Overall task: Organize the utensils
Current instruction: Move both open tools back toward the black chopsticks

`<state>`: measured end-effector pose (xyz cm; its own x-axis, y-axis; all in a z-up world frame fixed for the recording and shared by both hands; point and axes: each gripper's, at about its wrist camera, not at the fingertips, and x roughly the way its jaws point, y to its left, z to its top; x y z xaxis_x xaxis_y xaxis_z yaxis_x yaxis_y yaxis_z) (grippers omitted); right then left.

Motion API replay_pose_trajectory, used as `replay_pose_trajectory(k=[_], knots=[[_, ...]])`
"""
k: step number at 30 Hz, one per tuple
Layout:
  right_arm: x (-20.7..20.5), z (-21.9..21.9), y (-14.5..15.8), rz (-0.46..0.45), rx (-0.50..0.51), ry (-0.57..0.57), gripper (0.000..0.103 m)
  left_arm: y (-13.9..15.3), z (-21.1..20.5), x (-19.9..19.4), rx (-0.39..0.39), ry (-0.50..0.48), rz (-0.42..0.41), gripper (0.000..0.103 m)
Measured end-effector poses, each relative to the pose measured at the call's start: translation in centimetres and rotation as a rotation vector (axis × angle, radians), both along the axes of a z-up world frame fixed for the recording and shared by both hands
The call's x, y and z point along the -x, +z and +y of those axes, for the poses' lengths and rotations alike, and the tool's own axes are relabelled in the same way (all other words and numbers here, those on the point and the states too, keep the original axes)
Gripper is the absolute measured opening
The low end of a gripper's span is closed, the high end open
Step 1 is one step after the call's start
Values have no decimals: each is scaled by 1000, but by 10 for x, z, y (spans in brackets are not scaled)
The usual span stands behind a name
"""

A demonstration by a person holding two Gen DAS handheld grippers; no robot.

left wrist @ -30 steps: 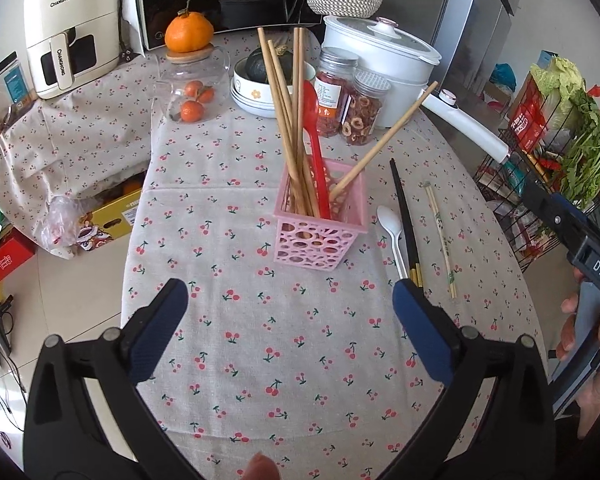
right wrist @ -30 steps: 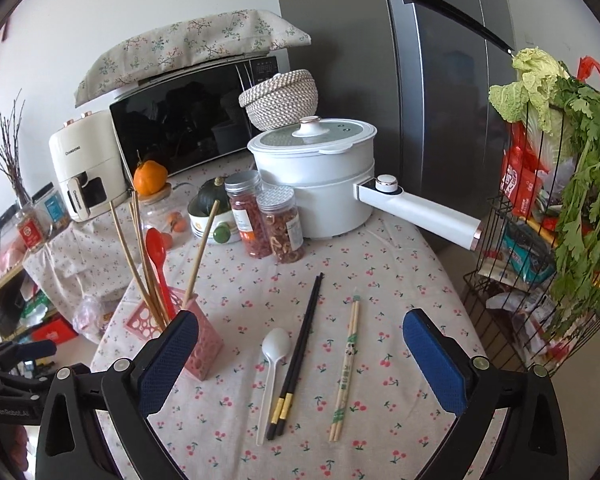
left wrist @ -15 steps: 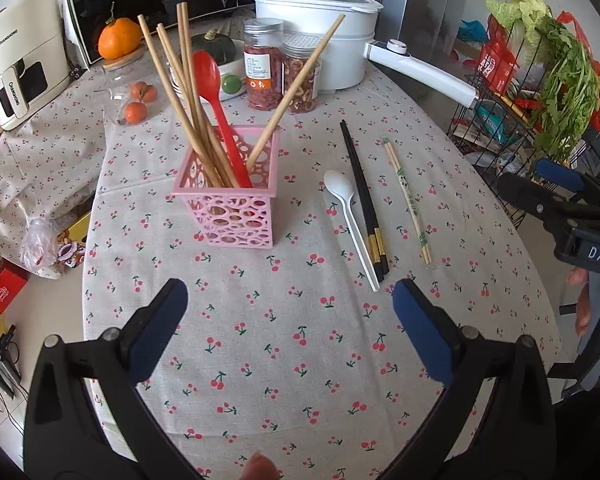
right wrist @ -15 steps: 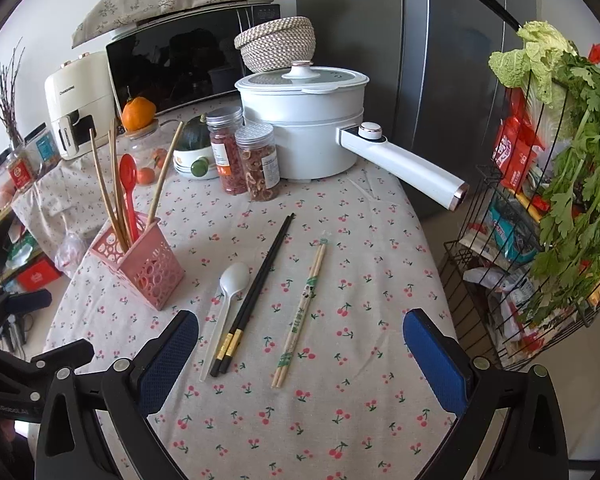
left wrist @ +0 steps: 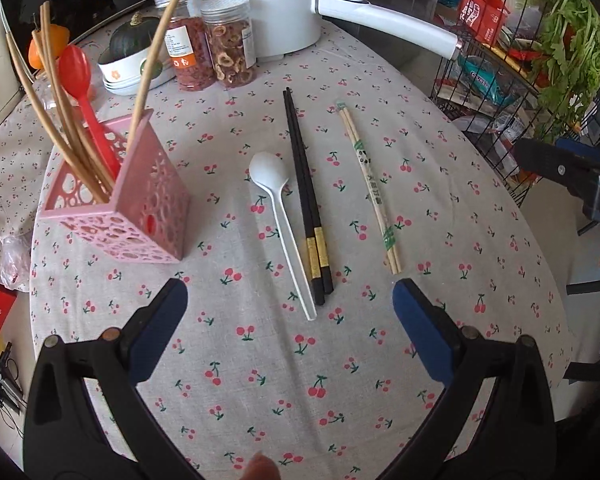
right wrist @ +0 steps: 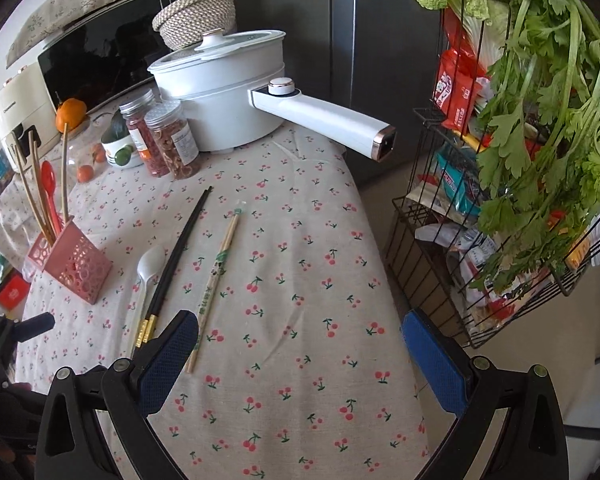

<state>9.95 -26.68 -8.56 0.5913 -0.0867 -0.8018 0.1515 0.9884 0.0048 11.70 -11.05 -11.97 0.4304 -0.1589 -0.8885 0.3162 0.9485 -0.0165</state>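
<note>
A pink perforated holder point(left wrist: 118, 204) point(right wrist: 74, 262) stands on the cherry-print cloth with several wooden chopsticks and a red spoon point(left wrist: 80, 88) in it. To its right lie a white spoon point(left wrist: 278, 216) point(right wrist: 146, 276), a black chopstick pair point(left wrist: 306, 196) point(right wrist: 176, 254) and a wrapped bamboo pair point(left wrist: 370, 188) point(right wrist: 216, 272). My left gripper point(left wrist: 290, 320) hovers open just short of the white spoon's handle end. My right gripper point(right wrist: 300, 354) is open over bare cloth, its left finger beside the bamboo pair's near end.
A white electric pot point(right wrist: 224, 92) with a long handle point(right wrist: 332, 120) stands at the back, next to two jars point(right wrist: 164, 140) and a bowl point(left wrist: 130, 64). A wire rack of greens and packets point(right wrist: 512, 160) stands off the table's right edge.
Both grippers have moved forward and lower toward the loose utensils. The holder has slid to the left of the left wrist view. Both stay open.
</note>
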Motion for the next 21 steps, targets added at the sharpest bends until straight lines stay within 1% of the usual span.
replay_pose_trajectory(k=[3,5,8,9,10,11,13,16,17,18,21], knots=[[-6,-8,-6,32,17,-31,103,-4,-16,-22,11,24,5,102],[-8,-17,-10,54,-16,-55,103,-5,-25,-36,6,46,-12,102],[-11,-33,-17,76,-93,-97,103,-5,-35,-57,-4,90,-57,101],[-12,-38,-18,79,-114,-112,103,-6,-38,-63,-5,102,-66,95],[-12,-42,-20,82,-129,-128,103,-8,-41,-70,-3,108,-65,85],[-13,-47,-23,87,-140,-144,103,-11,-43,-77,2,109,-55,78],[-14,-54,-27,100,-156,-163,103,-19,-48,-91,15,114,-32,52],[-16,-58,-32,115,-162,-170,103,-27,-52,-105,31,129,-28,34],[-16,-58,-33,117,-166,-166,103,-29,-52,-109,40,137,-35,31],[-16,-58,-33,118,-169,-161,103,-30,-51,-112,47,145,-38,24],[-16,-54,-31,114,-171,-144,103,-34,-49,-119,53,174,-43,15]])
